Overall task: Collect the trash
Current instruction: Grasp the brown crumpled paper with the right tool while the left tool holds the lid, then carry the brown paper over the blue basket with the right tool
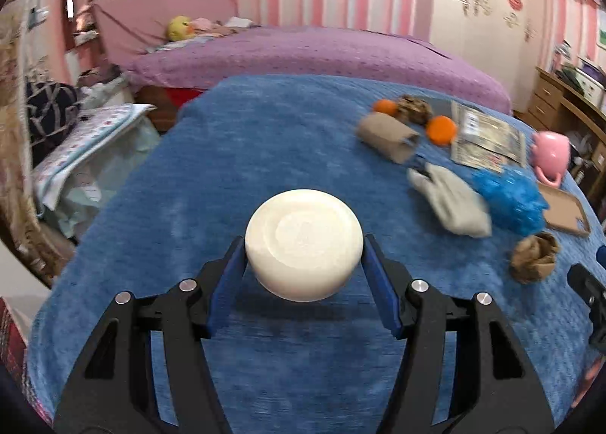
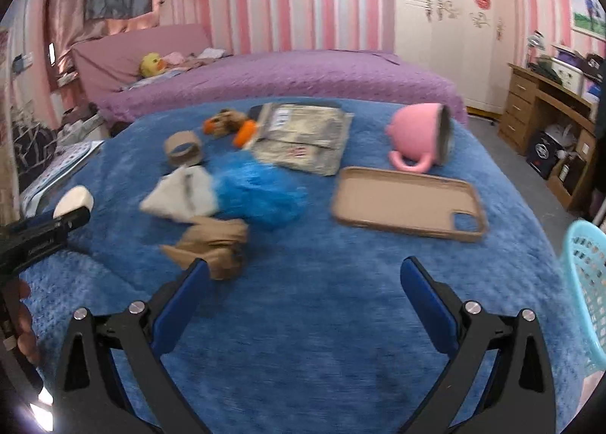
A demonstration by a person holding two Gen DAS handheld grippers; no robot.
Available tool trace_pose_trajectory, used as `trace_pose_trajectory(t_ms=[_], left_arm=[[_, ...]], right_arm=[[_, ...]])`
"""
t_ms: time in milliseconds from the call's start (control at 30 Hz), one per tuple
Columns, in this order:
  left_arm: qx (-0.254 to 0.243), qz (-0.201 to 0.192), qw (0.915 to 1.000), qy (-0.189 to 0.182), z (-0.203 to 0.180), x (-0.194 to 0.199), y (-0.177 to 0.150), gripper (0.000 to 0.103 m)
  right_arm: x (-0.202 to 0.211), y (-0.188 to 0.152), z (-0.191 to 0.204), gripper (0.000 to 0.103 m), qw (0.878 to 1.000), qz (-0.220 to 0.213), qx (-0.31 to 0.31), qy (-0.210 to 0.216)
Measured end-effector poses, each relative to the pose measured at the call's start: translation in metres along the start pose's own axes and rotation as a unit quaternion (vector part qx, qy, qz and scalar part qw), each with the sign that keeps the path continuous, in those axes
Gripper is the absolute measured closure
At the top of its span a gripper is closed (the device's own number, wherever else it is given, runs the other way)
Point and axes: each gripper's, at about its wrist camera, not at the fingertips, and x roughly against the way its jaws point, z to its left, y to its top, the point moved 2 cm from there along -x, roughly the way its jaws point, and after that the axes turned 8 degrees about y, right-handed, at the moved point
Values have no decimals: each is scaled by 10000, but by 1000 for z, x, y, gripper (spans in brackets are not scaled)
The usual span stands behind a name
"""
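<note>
A round white soap-like puck [image 1: 303, 244] is clamped between the blue pads of the left hand-held gripper [image 1: 303, 256] and is held above the blue cloth of the desk [image 1: 227, 153], a shadow being cast beneath it. In the right wrist view the same puck is seen at the far left edge, at the tip of that gripper.

The right hand-held gripper [image 2: 305, 278] is held wide, with nothing between its pads; only bare cloth is seen under it. A crumpled brown paper [image 2: 212, 240] lies just beside its left pad.

Further out, a folded grey-white wad [image 2: 178, 193] is seen touching a blue plastic bag [image 2: 257, 187]. Beyond these lie a cardboard tube [image 2: 183, 148], two orange fruits [image 1: 440, 129] with a brown crumpled lump [image 1: 414, 108] between them, and a silver foil packet [image 2: 303, 134]. A tan phone case [image 2: 409, 202] lies face up to the right, near a pink mug [image 2: 420, 134] tipped on its side. A turquoise basket [image 2: 585, 282] is seen at the right edge. A purple bed [image 2: 284, 74] stands behind the desk.
</note>
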Motion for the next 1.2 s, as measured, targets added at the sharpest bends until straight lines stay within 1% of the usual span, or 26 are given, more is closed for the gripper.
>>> trace_pose_trajectory(t_ms=[33, 67, 200, 300, 333, 400, 433, 467, 533, 600, 667, 800, 867, 1033, 1133, 1200], left_arm=[[30, -56, 9999, 112, 7, 1, 1, 43], [57, -80, 9999, 141, 11, 1, 1, 43], [252, -73, 9996, 123, 29, 0, 1, 43], [225, -77, 9996, 127, 29, 0, 1, 43], [213, -82, 9997, 129, 28, 0, 1, 43], [195, -95, 9997, 106, 26, 0, 1, 43], [190, -100, 9997, 99, 26, 0, 1, 43], [190, -98, 9997, 94, 25, 0, 1, 43], [206, -101, 9997, 78, 24, 2, 2, 43], [195, -131, 9997, 75, 19, 4, 3, 43], [179, -174, 9997, 58, 13, 7, 4, 43], [161, -249, 9996, 19, 1, 16, 6, 43], [204, -275, 9994, -76, -8, 22, 7, 43], [121, -336, 9991, -239, -38, 34, 7, 43], [42, -374, 9985, -391, -63, 41, 9, 43], [52, -384, 9977, -556, -81, 46, 9, 43]], right_arm=[[-1, 0, 9, 5, 10000, -7, 87, 43], [-3, 0, 17, 5, 9998, -5, 187, 116], [-15, 2, 40, 5, 9982, 75, 584, 90], [-27, 6, 46, 7, 9975, 221, 672, 52], [-33, 7, 47, 11, 9974, 310, 651, 96], [-39, 7, 46, 38, 9971, 413, 617, 177], [-44, 7, 45, 44, 9967, 511, 580, 250], [-48, 7, 44, 54, 9962, 603, 531, 328], [-51, 7, 41, 54, 9959, 637, 429, 484], [-47, 7, 37, 55, 9958, 552, 332, 650], [-41, 7, 35, 55, 9958, 460, 350, 707], [-25, 8, 25, 55, 9963, 292, 526, 607], [-18, 9, 14, 55, 9968, 211, 545, 542], [1, 12, -25, 55, 9982, 39, 501, 338], [10, 11, -52, 55, 9986, -13, 497, 191], [17, 11, -72, 55, 9989, -90, 459, 69]])
